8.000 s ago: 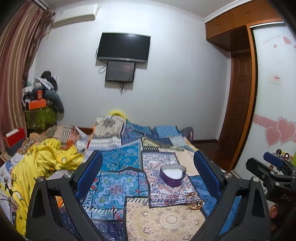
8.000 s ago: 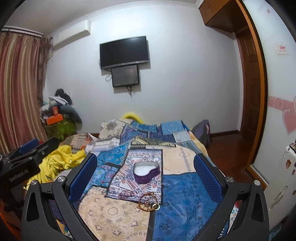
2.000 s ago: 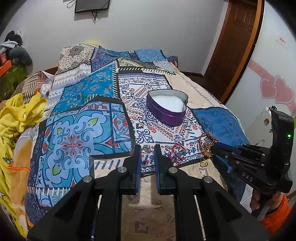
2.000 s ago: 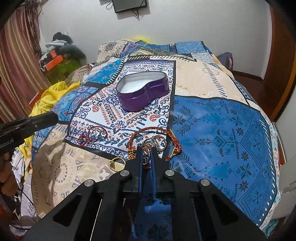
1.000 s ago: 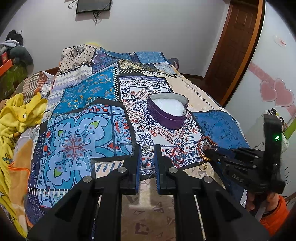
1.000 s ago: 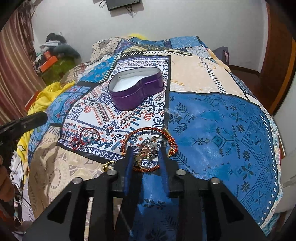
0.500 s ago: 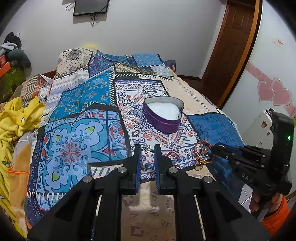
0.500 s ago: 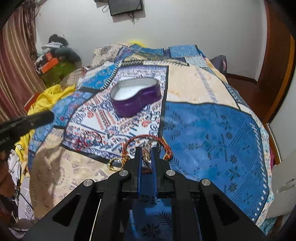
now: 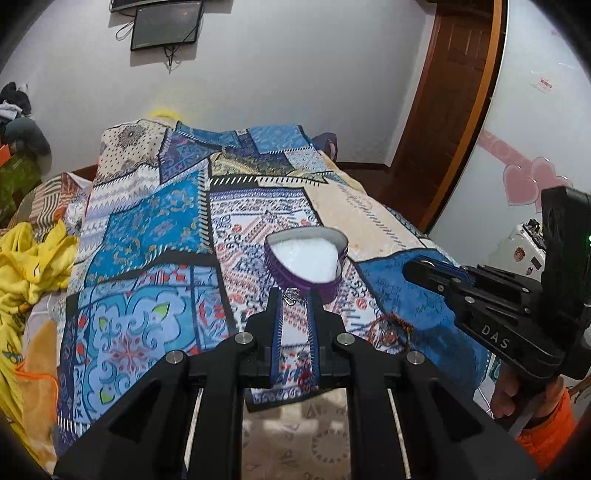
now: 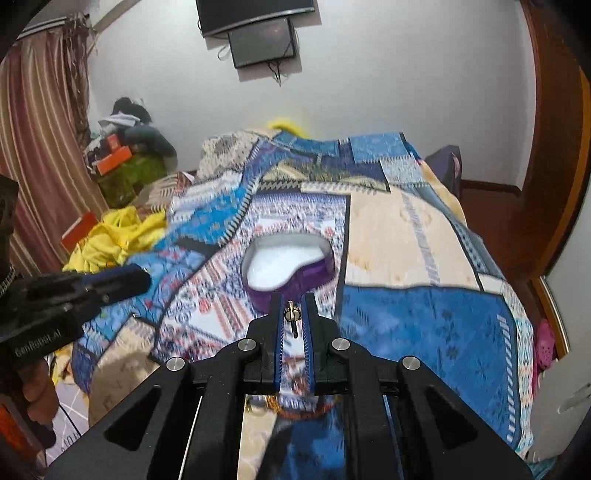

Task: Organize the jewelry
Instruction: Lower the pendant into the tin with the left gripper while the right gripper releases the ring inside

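A purple heart-shaped tin with white lining sits open on the patchwork bedspread; it also shows in the right wrist view. My left gripper is shut on a small silver ring, held just short of the tin. My right gripper is shut on a small gold ring, lifted near the tin's front. An orange beaded bracelet lies on the bedspread below the right gripper.
A yellow cloth lies bunched at the bed's left side. A wooden door stands at the right. A TV hangs on the far wall. Clutter is piled by the curtain.
Both grippers have risen off the bedspread and moved toward the tin, each with a small ring pinched. The orange bracelet stayed on the bed.
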